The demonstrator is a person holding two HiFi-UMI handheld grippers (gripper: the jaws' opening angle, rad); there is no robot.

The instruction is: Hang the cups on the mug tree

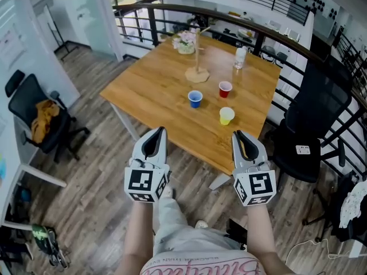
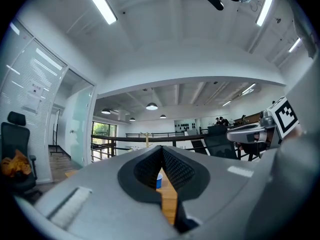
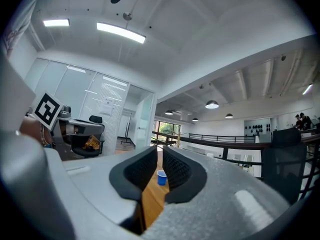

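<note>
At the far left, one black office chair is sitting on the plank floor with an orange bundle lying on its seat. The left gripper is pointing level toward the table from over the floor. Its two jaws are pressing together at the tips and gripping nothing. Ahead, one wooden table is carrying three cups, all standing upright and apart from one another. A blue cup is furthest left, a red cup is to its right, and a yellow cup is nearest the table's near edge. One wooden mug tree is standing behind the blue and red cups, with none of them hanging on it. One clear bottle is standing to the tree's right. The right gripper is likewise pointing level, short of the table. Its jaws are standing a narrow slit apart and holding nothing, and the right gripper view is showing the blue cup through that slit. A second black chair is standing beside the table's right side.
</note>
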